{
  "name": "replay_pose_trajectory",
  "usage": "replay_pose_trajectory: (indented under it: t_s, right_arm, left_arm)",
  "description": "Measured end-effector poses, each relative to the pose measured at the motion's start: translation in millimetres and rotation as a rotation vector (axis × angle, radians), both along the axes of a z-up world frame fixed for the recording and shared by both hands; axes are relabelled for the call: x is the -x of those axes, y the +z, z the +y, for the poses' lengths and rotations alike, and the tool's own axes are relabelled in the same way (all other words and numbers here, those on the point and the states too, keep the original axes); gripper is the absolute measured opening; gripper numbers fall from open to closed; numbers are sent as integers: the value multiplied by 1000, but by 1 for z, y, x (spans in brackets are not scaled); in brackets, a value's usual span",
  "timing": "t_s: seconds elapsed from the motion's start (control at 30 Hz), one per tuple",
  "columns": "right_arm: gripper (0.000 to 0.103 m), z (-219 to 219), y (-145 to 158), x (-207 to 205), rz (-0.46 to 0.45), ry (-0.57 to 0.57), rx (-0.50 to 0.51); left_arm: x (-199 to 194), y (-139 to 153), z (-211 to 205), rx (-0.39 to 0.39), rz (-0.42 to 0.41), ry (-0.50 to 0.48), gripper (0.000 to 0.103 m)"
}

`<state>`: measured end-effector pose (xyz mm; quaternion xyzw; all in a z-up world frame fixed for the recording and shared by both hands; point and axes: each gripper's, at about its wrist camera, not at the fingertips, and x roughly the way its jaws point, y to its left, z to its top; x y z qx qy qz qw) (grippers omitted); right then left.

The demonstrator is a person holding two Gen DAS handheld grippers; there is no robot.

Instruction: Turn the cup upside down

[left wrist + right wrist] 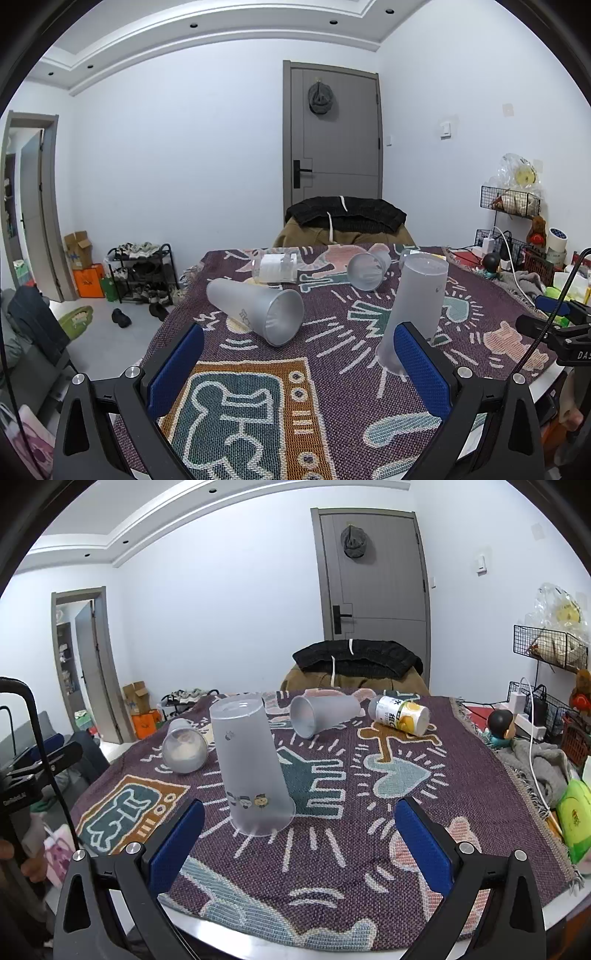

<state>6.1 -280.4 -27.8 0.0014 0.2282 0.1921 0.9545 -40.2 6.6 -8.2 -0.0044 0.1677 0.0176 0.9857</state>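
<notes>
A tall frosted cup (251, 768) stands upside down, mouth on the patterned cloth; it also shows in the left wrist view (413, 310), just beyond my right finger pad. Two more frosted cups lie on their sides: one near the left (258, 308) (184, 747), one farther back (367, 271) (321, 714). My left gripper (299, 365) is open and empty, low over the cloth, with the near lying cup just beyond its fingertips. My right gripper (299, 842) is open and empty, just in front of the upside-down cup.
A labelled bottle (402, 714) lies on its side at the back, also in the left wrist view (277, 267). A chair with dark clothes (354, 661) stands behind the table. Wire baskets, cables, a grey cloth (535, 764) and a green pack (576, 816) crowd the right edge.
</notes>
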Motion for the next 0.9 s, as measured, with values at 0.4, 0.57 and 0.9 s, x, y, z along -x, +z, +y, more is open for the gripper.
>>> replay_pose_trajectory:
  t_s: [0.4, 0.57, 0.9]
  right_arm:
    - [103, -2, 1, -1, -1, -8, -4]
    - [103, -1, 1, -2, 6, -6, -6]
    - [103, 3, 2, -1, 10, 1, 9]
  left_arm:
    - [0, -1, 0, 0, 3, -2, 103]
    - [0, 0, -1, -3, 3, -3, 103]
    - [-2, 2, 0, 4, 12, 2, 103]
